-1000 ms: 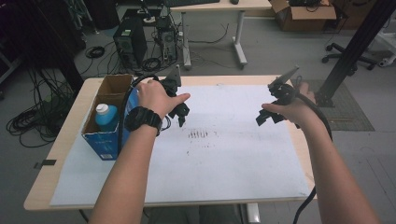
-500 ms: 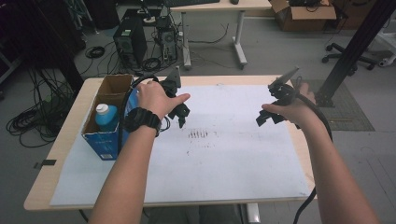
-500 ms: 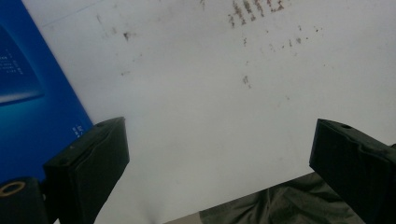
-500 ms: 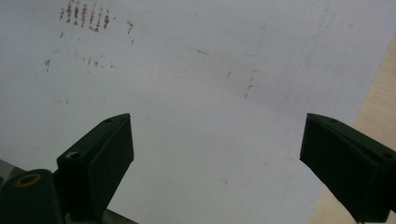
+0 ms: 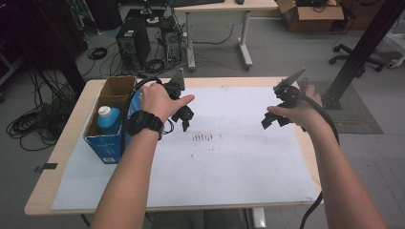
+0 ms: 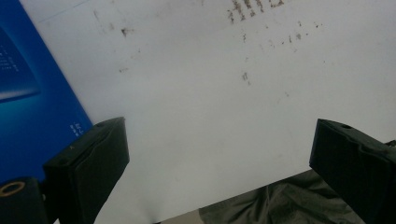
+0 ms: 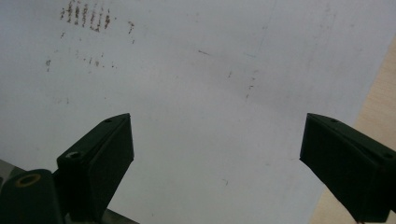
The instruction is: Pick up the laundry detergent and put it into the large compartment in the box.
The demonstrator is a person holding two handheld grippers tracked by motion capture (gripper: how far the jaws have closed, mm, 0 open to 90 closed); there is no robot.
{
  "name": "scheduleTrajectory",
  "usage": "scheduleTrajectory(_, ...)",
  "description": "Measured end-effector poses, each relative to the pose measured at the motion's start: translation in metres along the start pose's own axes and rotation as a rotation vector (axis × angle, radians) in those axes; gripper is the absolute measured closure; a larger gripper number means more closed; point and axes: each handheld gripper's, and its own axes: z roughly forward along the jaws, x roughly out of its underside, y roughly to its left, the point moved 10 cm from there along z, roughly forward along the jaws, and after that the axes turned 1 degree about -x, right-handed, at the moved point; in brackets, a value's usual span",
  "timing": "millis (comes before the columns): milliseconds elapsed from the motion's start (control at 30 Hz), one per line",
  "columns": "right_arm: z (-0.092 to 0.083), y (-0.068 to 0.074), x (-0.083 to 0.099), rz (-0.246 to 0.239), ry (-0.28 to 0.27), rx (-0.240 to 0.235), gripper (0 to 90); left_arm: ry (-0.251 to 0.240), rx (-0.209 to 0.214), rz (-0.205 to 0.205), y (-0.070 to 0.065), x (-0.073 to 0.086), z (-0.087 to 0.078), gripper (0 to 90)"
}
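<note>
A person stands at a wooden table [image 5: 76, 125] covered by a large white paper sheet [image 5: 229, 171], a gripper in each hand, both held above the sheet. At the sheet's left edge sits an open cardboard box with blue sides [image 5: 106, 143], and a blue bottle with a white cap [image 5: 109, 119] stands upright inside it. Just right of the box, the left hand [image 5: 160, 100], a black watch [image 5: 143, 122] on its wrist, holds the left gripper [image 5: 184, 116] over the sheet's upper left part; a black cable loops from it toward the box. In the left gripper view, its two black jaws stand spread wide apart with nothing between them, the white sheet [image 6: 210, 116] beneath, the blue side of the box [image 6: 32, 93] at the left and a dark green cloth [image 6: 261, 207] past the sheet's edge. Near the sheet's middle, between the two grippers, lies a patch of short dark smudge marks [image 5: 204, 138]. Toward the sheet's right edge, the right hand [image 5: 298, 112] holds the right gripper [image 5: 272, 119] above the paper, a cable trailing down along the forearm. In the right gripper view, its jaws likewise stand wide apart and hold nothing, the smudge marks [image 7: 86, 16] showing at the upper left and bare table wood [image 7: 378, 107] beyond the sheet's [image 7: 210, 93] edge at the right.
</note>
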Motion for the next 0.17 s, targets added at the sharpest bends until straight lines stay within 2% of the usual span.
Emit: scheduleTrajectory(167, -0.0003, 0.0006, 0.0, -0.001, -0.001, 0.0, 9.7, -0.002, 0.005, -0.002, 0.0003, 0.0003, -0.0003, 5.1)
